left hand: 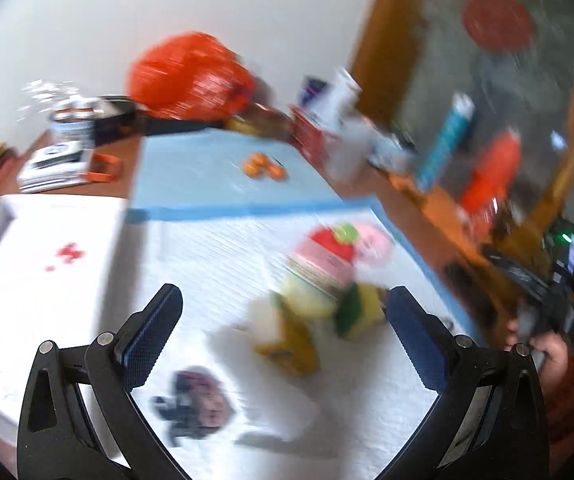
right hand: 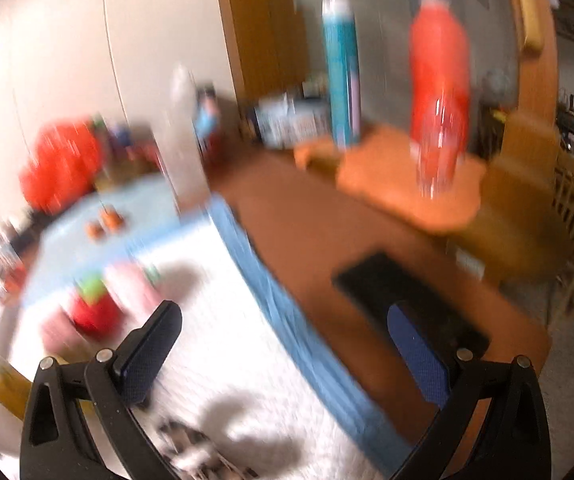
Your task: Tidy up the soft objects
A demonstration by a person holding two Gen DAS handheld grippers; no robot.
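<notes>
Both views are motion-blurred. In the left wrist view a pile of soft toys lies on the white pad (left hand: 215,248): a red strawberry-like toy (left hand: 333,242), a pink toy (left hand: 375,240), a yellow and green sponge (left hand: 359,308) and a yellow piece (left hand: 291,340). My left gripper (left hand: 283,312) is open just in front of the pile, nothing between its fingers. A dark flat figure (left hand: 197,400) lies nearer. In the right wrist view my right gripper (right hand: 285,332) is open and empty over the pad's right edge, with the red toy (right hand: 95,308) and pink toy (right hand: 131,284) to its left.
A white box (left hand: 47,264) with red marks sits left of the pad. An orange bag (left hand: 191,76) and small orange fruits (left hand: 265,166) are farther back. On the brown table (right hand: 311,220) stand a teal can (right hand: 341,68), a red bottle (right hand: 439,92) and a black flat object (right hand: 403,296).
</notes>
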